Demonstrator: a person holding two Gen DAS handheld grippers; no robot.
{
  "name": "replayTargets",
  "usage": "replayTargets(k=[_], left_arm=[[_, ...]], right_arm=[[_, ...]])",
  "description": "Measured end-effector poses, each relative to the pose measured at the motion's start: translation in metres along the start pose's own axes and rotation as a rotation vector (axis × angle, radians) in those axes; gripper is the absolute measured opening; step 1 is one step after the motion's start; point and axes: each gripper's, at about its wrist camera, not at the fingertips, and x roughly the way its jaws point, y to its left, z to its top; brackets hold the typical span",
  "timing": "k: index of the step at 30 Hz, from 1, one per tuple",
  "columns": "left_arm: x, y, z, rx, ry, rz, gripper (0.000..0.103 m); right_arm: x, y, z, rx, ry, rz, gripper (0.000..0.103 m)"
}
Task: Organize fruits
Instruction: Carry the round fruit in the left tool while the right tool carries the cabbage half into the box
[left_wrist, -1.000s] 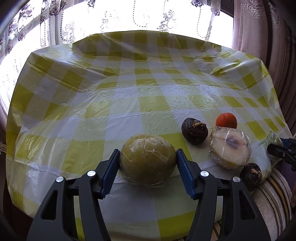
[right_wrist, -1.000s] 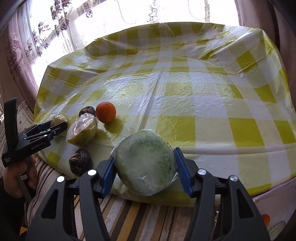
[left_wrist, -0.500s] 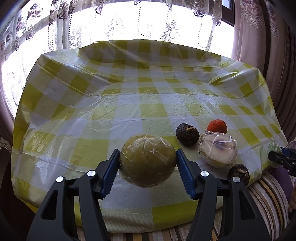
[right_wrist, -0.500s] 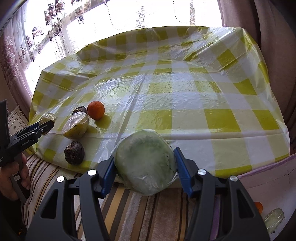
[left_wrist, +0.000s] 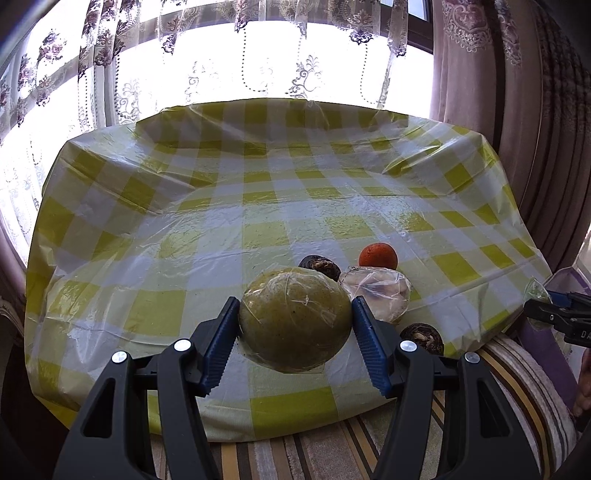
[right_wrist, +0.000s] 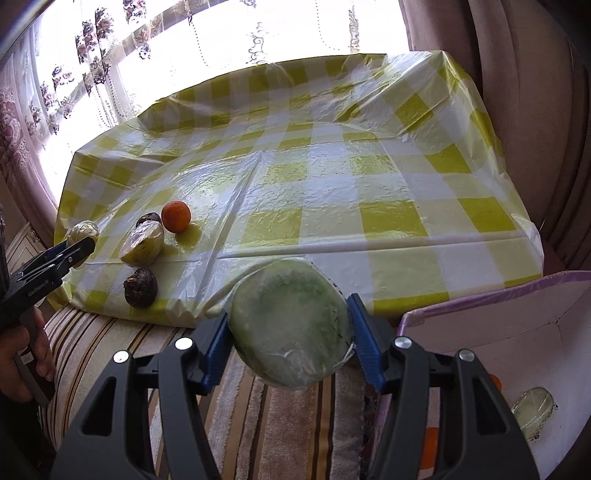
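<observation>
My left gripper (left_wrist: 293, 326) is shut on a plastic-wrapped yellow-green round fruit (left_wrist: 294, 319), held above the table's near edge. My right gripper (right_wrist: 290, 330) is shut on a plastic-wrapped pale green melon half (right_wrist: 291, 325), held off the table's front edge beside an open box (right_wrist: 480, 325). On the table lie an orange (left_wrist: 377, 255), a wrapped cut fruit (left_wrist: 378, 293) and two dark round fruits (left_wrist: 320, 266) (left_wrist: 422, 335). The same group shows in the right wrist view: the orange (right_wrist: 176, 216), the wrapped fruit (right_wrist: 143, 244), a dark fruit (right_wrist: 140, 287).
The table has a yellow-checked plastic cloth (left_wrist: 258, 206). A striped cushion (right_wrist: 277, 417) lies below its front edge. The box at right holds a wrapped fruit (right_wrist: 533, 411) and orange pieces. Curtains and a window stand behind.
Both grippers have pulled back and up from the table with their fruits. The right one has moved toward the box, which has come into view.
</observation>
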Motion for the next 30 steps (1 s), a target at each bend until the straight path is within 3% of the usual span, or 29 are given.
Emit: replayTargets(k=[15,30], left_arm=[[-0.006,-0.092,-0.004,0.148,0.007,-0.161,0.059],[-0.002,-0.186,-0.014,0.284,0.046,-0.337,0.059]], right_arm=[[-0.037,-0.049,-0.017,0.086,-0.013,-0.077,0.059],[-0.07,-0.104,-0.047,0.147,-0.004,-0.234,0.059]])
